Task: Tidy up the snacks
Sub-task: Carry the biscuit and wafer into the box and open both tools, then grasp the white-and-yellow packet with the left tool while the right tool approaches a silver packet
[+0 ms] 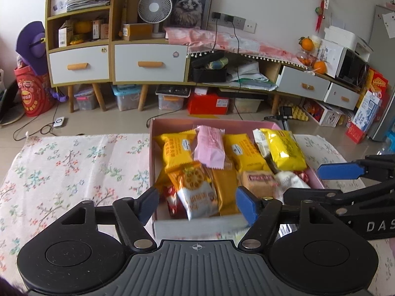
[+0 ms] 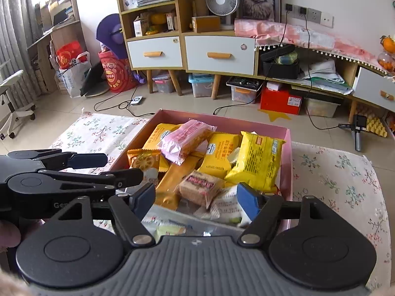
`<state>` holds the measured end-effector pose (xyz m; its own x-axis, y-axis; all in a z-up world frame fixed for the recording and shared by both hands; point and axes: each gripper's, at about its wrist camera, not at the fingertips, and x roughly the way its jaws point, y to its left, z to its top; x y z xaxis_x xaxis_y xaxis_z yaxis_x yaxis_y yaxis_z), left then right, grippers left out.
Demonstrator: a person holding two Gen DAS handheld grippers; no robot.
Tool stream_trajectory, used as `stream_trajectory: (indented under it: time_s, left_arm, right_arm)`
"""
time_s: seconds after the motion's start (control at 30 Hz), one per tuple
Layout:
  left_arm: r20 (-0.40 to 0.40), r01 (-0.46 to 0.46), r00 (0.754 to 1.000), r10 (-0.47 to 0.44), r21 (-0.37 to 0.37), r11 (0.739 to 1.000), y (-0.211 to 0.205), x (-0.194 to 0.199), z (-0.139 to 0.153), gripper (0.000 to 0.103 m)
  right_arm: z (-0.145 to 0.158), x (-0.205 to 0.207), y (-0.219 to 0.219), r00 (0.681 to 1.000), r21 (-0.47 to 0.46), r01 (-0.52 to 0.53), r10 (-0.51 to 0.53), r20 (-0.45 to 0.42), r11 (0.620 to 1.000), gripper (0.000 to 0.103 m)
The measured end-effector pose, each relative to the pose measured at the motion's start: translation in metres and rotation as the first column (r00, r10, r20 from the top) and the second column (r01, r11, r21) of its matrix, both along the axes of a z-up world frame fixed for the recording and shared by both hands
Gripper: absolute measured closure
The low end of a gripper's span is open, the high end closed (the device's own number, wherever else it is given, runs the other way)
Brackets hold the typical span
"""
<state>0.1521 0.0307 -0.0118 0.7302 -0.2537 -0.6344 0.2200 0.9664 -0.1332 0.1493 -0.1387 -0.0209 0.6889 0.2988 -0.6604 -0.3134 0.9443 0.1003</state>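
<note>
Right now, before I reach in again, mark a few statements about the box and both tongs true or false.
1. The pink cardboard box sits on a flowered cloth. True.
2. The left tongs grip the pink-wrapped snack bar. False: they stand open, nothing between the pads.
3. The pink-wrapped snack bar lies on top of the orange-yellow packets. True.
4. The right tongs are shut on the bright yellow crinkled packet. False: they are open and hold nothing.
5. The box holds only one snack. False: it is crowded with many packets.
</note>
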Motion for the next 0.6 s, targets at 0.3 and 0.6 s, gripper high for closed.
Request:
stream_trajectory:
  time_s: [0.3, 0.6]
  left_arm:
    - [-0.028, 0.009, 1.000, -0.009, 0.025, 1.000, 0.002, -0.033, -0.001, 0.024]
    - [-0.035, 0.024, 0.999, -0.021, 0.065, 0.998, 0.000, -0.068, 0.000, 0.016]
  right_arm:
    - [0.004, -0.021, -0.006, 1.000, -0.011, 0.018, -0.018, -0.011, 1.000, 0.021]
    - [0.000, -0.044, -0.009, 0.999, -0.007, 0.031, -0.031, -0.024, 0.999, 0.013]
